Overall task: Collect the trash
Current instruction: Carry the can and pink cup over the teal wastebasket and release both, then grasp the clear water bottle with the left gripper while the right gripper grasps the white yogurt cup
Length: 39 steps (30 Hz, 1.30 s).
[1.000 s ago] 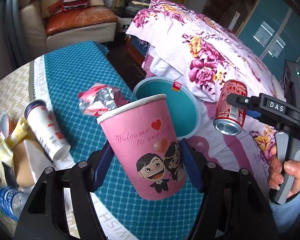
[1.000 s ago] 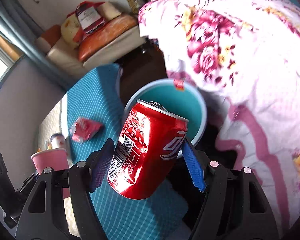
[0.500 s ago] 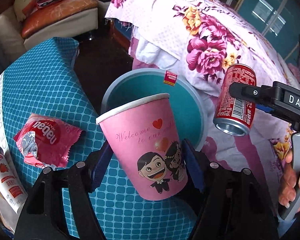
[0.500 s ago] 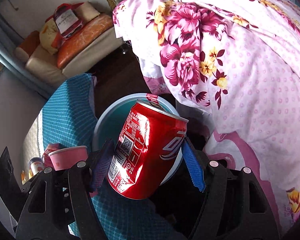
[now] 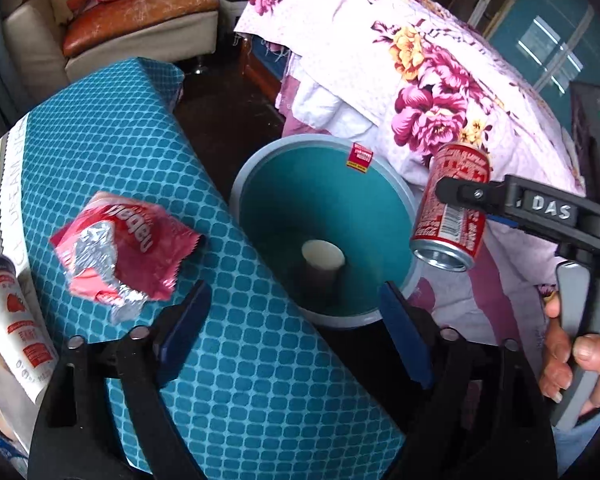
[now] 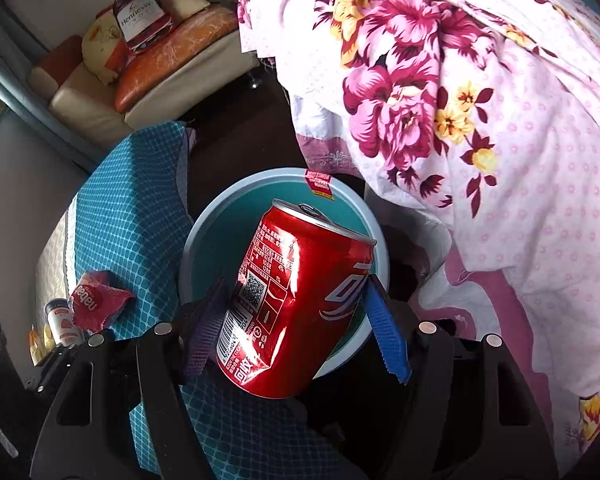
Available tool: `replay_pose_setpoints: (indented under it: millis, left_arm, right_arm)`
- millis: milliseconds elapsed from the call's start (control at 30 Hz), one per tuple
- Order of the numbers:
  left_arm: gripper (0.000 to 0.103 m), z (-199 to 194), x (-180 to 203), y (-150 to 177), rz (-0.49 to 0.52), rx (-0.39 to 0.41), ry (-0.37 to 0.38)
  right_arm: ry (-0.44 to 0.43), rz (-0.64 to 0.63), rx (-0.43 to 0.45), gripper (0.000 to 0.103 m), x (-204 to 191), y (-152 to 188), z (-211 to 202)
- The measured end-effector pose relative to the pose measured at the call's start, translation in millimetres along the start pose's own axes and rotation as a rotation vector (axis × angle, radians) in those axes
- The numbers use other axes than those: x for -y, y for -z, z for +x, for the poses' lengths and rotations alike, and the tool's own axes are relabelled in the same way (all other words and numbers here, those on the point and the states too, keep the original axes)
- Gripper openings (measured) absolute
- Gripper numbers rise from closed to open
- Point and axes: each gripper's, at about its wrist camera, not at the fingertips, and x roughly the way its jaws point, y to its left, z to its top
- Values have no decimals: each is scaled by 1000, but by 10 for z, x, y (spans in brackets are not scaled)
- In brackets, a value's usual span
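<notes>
Left gripper (image 5: 292, 316) fingers wide, cup (image 5: 322, 266) in bin (image 5: 396, 188); right gripper (image 6: 296, 312) clamps can (image 6: 296, 304) over bin; release likely next.

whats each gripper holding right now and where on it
The right gripper grips the red soda can across the middle of its side wall. The left gripper is open and holds nothing.

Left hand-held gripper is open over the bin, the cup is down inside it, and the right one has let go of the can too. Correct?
Not quite: the right wrist view shows the right hand-held gripper shut on the can. The rest stands.
</notes>
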Motion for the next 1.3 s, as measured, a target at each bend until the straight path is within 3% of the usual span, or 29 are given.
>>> replay_pose_setpoints:
  millis: [167,267,467,733,1300]
  left_arm:
    - [92,-110,-53,91,-17,-1,5]
    - [92,-175,-90,155,-24,-5,-1]
    - [92,-349,-187,311,-49,2,-13]
    - [92,-721,-433,595,-120,26,-33]
    - [92,-1646,-1242,1356,-339,97,-151]
  right_arm:
    - [7,-15,-41,66,-84,56,58]
    - [-1,-11,-52,77,-128,84,31]
    - [-12,-49,-35,77,-333,161,-112]
    - [-22,-188,-10,78,-749,410,-314]
    - [-51,-440,-76,79,-1671,1190,-545]
